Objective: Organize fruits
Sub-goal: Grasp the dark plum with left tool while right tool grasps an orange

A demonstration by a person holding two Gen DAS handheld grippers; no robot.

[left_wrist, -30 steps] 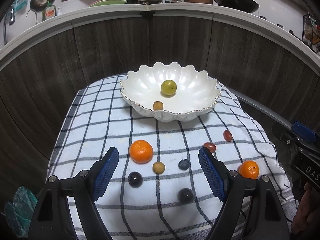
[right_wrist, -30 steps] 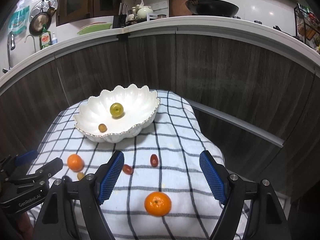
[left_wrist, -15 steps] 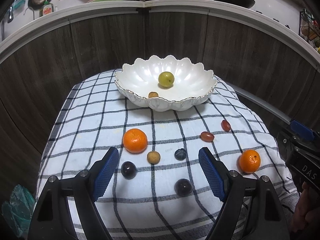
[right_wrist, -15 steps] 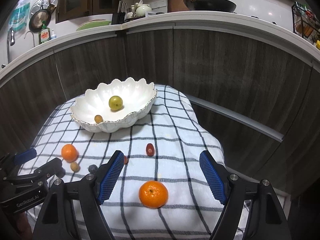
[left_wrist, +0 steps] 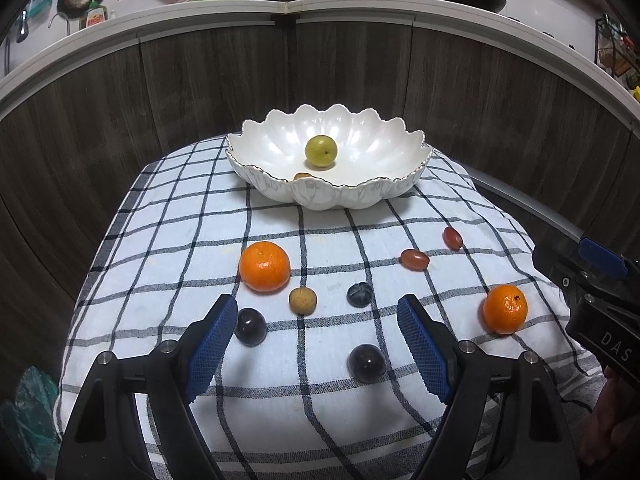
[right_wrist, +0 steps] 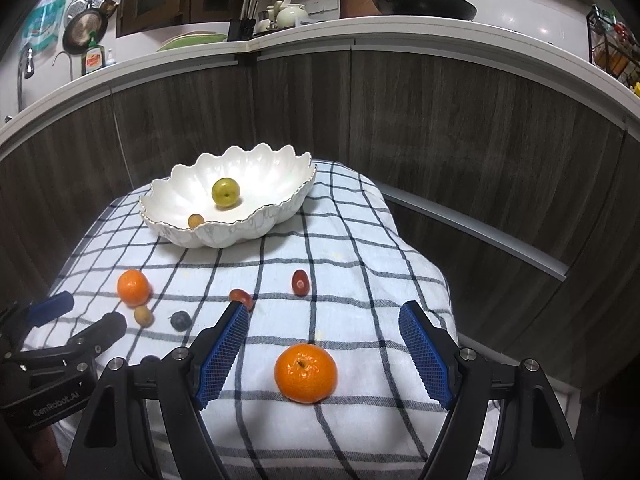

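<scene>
We hold both tools spread wide and empty: the left gripper [left_wrist: 316, 344] hovers over a cluster of small fruit, and the right gripper [right_wrist: 324, 352] frames the round orange tangerine [right_wrist: 305, 373] lying between its blue mesh pads on the white cloth with dark blue checks [right_wrist: 360, 240]. The white scalloped porcelain bowl [right_wrist: 256, 228] sits well ahead of both tools, already holding a yellow-green round fruit [right_wrist: 225, 192] and a small tan one [right_wrist: 195, 221]. Our worry is rolling: the cloth sags toward its edges, so a clumsy pad nudge could send the tangerine off the near side. For the left tool, the glossy dark purple plum [left_wrist: 366, 363], its twin [left_wrist: 250, 326] beside the left pad, the small tan fruit [left_wrist: 303, 300] and the blueberry-like dark berry [left_wrist: 359, 294] lie close together, so closing might knock a neighbour away. Readable writing: "GenRobot.AI" on the left tool's body in the right view, "DAS" on the right tool's body in the left view; the bottle label on the counter is too blurred.
</scene>
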